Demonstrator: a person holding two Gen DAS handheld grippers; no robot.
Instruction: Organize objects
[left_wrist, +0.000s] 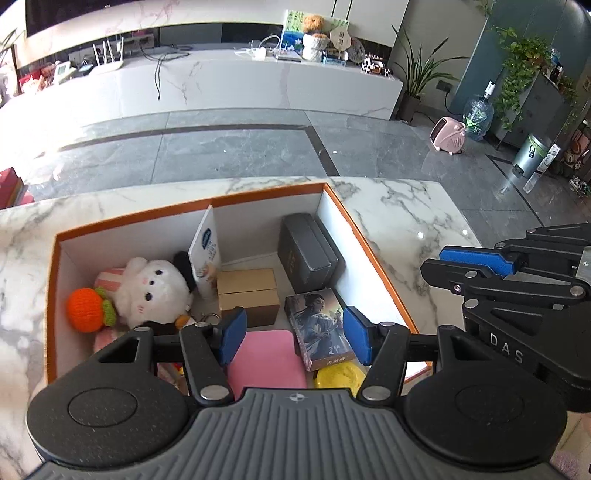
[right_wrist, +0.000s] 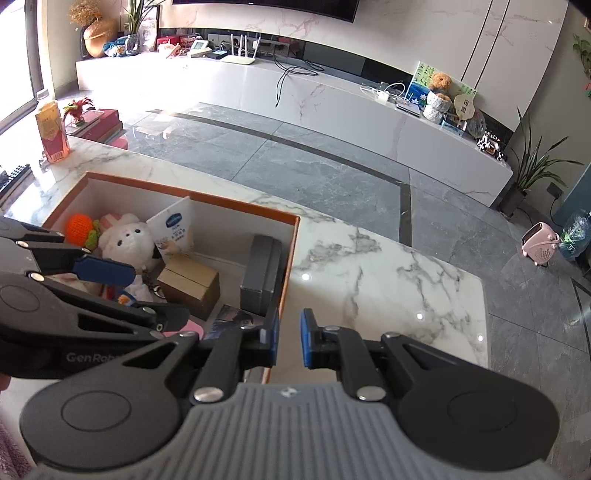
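Observation:
An orange-rimmed white box (left_wrist: 373, 243) stands on the marble table and holds several things: a white plush rabbit (left_wrist: 151, 284), an orange knitted toy (left_wrist: 85, 310), a brown cardboard box (left_wrist: 247, 295), a dark grey case (left_wrist: 306, 254), a picture box (left_wrist: 321, 325), a pink pad (left_wrist: 266, 354) and a yellow thing (left_wrist: 340, 374). My left gripper (left_wrist: 291, 332) hangs open above the pink pad and holds nothing. My right gripper (right_wrist: 290, 343) is over the box's right rim (right_wrist: 291, 254), its jaws a narrow gap apart with nothing between them.
Bare marble tabletop (right_wrist: 388, 288) stretches to the right of the box. A bottle of orange drink (right_wrist: 51, 133) stands at the table's far left corner. Beyond the table edge lies grey tiled floor, then a long white cabinet (left_wrist: 258, 81).

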